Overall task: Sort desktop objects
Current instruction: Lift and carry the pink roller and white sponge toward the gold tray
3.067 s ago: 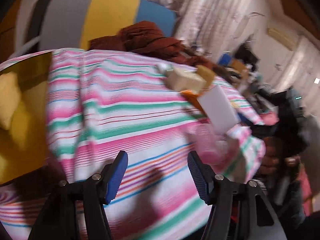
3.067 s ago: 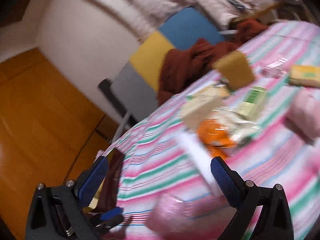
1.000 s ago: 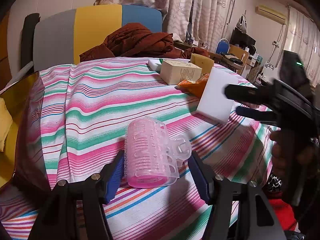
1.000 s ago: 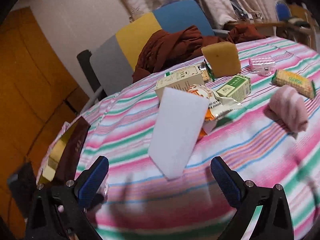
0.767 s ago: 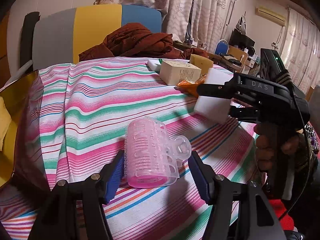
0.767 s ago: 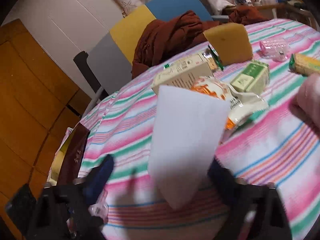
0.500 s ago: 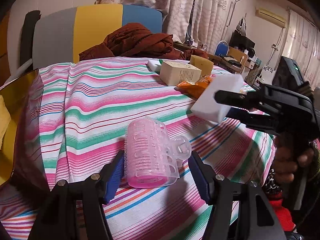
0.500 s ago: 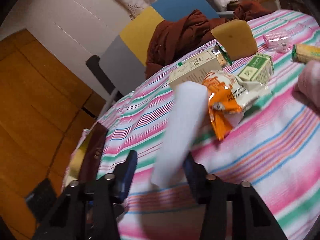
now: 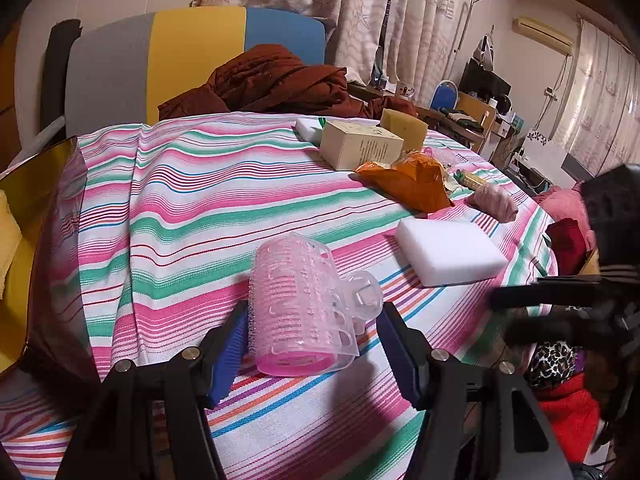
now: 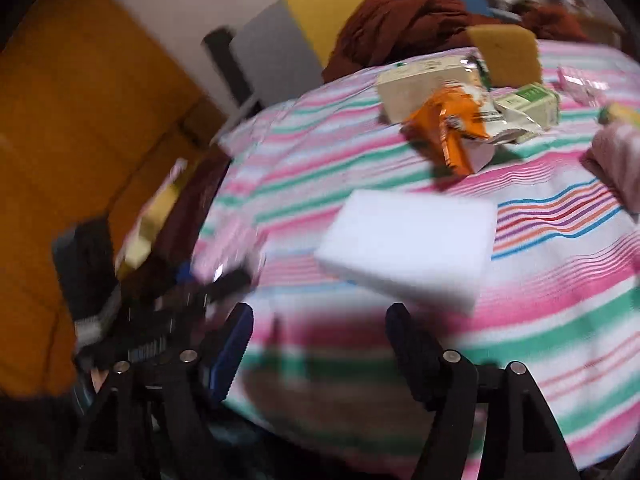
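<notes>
My left gripper (image 9: 314,344) is open around a pink plastic hair roller with a clip (image 9: 304,304) that lies on the striped tablecloth (image 9: 192,200); its fingers stand at either side of it. A white sponge block (image 9: 450,250) lies flat on the cloth to the right, and it also shows in the right wrist view (image 10: 408,244). My right gripper (image 10: 320,340) is open and empty, just short of the sponge near the table's front edge. It appears blurred at the right of the left wrist view (image 9: 560,312).
An orange snack bag (image 9: 408,184), a beige carton (image 9: 360,144), a yellow sponge (image 9: 402,128), a green box (image 10: 528,106) and a pink rolled cloth (image 9: 494,202) lie at the far side. A gold-lined box (image 9: 28,240) stands at the left edge. A chair with brown cloth (image 9: 272,80) is behind.
My right gripper held the white sponge upright above the cloth, set it down flat and let go, then drew back open. The left gripper has stayed around the hair roller.
</notes>
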A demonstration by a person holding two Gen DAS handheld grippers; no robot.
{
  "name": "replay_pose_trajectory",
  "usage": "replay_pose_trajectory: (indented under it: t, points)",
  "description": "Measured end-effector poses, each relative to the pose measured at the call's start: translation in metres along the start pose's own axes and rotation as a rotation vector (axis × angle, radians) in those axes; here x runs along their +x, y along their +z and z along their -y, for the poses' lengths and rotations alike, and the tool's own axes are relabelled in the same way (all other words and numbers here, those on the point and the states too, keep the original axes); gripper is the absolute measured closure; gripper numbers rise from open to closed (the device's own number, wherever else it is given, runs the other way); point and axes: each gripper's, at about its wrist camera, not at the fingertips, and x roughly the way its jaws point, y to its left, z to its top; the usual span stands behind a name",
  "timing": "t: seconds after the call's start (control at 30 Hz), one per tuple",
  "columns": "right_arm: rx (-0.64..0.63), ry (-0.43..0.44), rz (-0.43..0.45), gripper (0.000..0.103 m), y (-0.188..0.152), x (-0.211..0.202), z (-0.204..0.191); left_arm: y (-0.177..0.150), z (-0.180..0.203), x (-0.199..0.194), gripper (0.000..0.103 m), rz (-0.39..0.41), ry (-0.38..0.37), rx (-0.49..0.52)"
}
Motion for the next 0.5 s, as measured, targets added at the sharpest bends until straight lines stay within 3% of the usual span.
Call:
replay_pose_trajectory:
  t: [0.1,0.23,0.3,0.5]
  points:
    - [-0.088,-0.024,-0.017,0.028,-0.006,-0.011,-0.008,0.000,0.000,0.000,0.038,-0.002,0.002,0.001]
    - [-0.169,-0.128,0.090,0.021,0.009,-0.031,-0.002,0.001,0.000,0.001,0.038,-0.006,0.006,0.006]
    - [-0.214,-0.173,0.119,0.010,0.020,-0.032,0.004,0.001,0.001,0.002,0.038,-0.011,0.009,0.014]
    - [-0.353,-0.204,-0.050,0.008,0.045,0.008,0.016,0.003,-0.001,0.002,0.038,-0.021,-0.004,0.013]
